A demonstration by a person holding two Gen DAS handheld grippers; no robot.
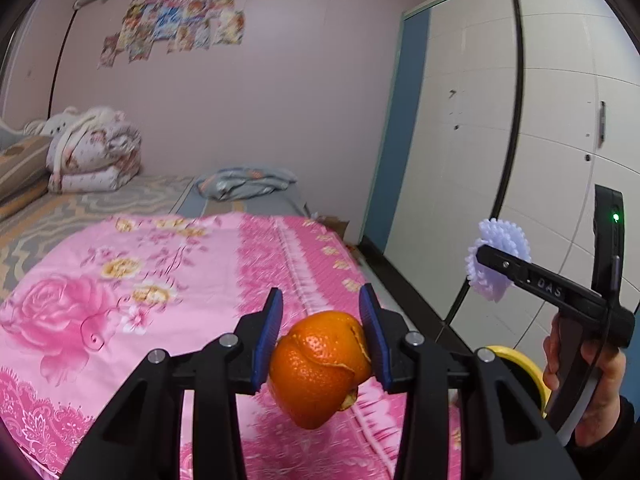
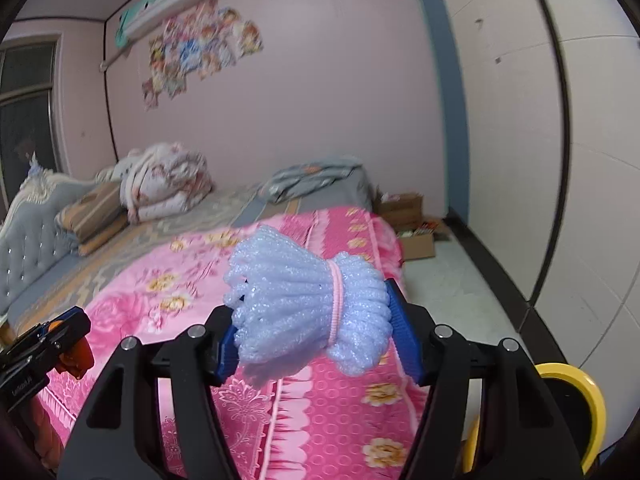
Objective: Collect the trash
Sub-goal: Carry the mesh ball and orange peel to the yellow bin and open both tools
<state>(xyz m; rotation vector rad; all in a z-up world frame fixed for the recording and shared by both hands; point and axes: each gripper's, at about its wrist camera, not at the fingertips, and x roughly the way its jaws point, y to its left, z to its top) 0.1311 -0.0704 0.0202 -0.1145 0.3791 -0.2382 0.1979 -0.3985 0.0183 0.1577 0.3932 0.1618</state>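
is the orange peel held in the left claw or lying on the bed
Held: the left claw pinches the orange peel between its blue pads, above the pink bedspread.

I see orange peel (image 1: 320, 364) | pale blue foam net (image 2: 308, 308), pink band | pink rose-print bedsheet (image 1: 120, 280) | blue gripper pads (image 1: 269, 340) | yellow bin rim (image 2: 588, 396) near right | pink far wall (image 1: 280, 80)
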